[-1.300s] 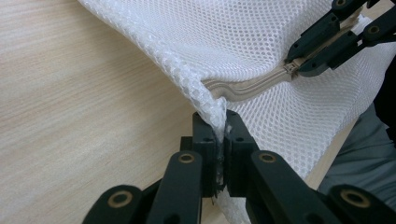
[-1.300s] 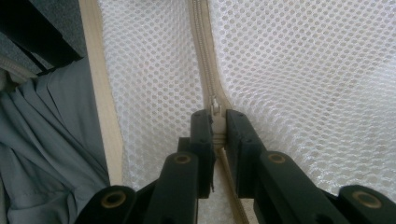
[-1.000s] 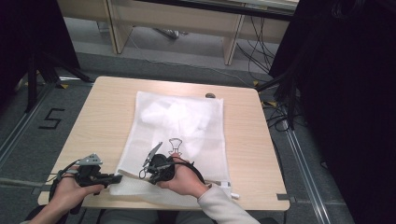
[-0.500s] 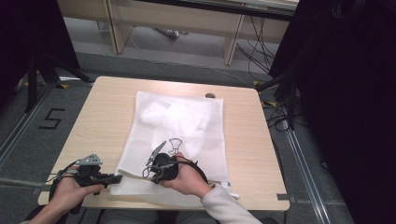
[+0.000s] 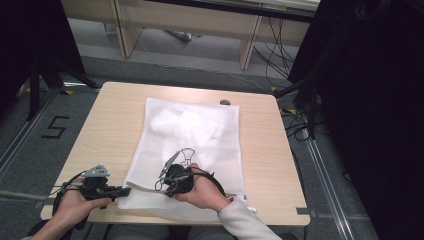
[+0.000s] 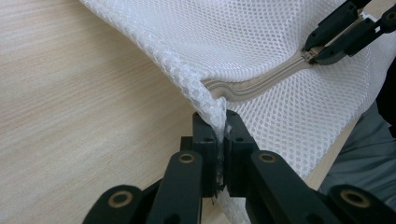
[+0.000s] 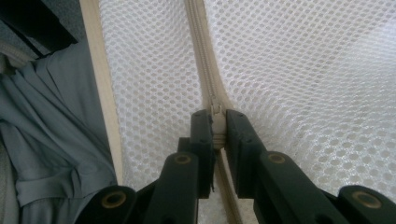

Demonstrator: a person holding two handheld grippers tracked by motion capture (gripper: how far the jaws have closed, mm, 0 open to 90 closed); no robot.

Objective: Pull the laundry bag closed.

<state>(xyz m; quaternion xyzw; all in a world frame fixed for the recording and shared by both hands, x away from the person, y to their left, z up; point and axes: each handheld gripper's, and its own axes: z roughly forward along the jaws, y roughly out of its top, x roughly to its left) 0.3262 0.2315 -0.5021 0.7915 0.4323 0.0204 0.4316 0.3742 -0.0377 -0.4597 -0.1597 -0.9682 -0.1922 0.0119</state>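
On the near half of the table (image 5: 115, 120) a white mesh laundry bag (image 5: 195, 135) lies flat, its long side running from 12 o'clock down to 6 o'clock, with a bundle of white cloth (image 5: 185, 124) showing through the mesh toward the far end. The bag's near edge reaches almost to the table's front edge, and both tools work along that edge.

The left hand-held gripper (image 5: 120, 191) sits at about 7 o'clock on the table, pointing toward 3 o'clock, and its jaws are clamped on the bag's near left corner. In the left gripper view the mesh is pinched between the two black jaws (image 6: 218, 140), and the fabric rises from them in a taut fold toward 11 o'clock.

The right hand-held gripper (image 5: 167, 181) lies at about 6 o'clock, resting over the bag just to the right of the left one, the two near each other but apart. Its jaws are closed on the zipper pull (image 7: 215, 116) of the beige zipper (image 7: 201, 51), which runs away from the jaws toward 12 o'clock in the right gripper view. In the left gripper view the same zipper (image 6: 261, 84) curves from the pinched corner toward the other tool at 2 o'clock.
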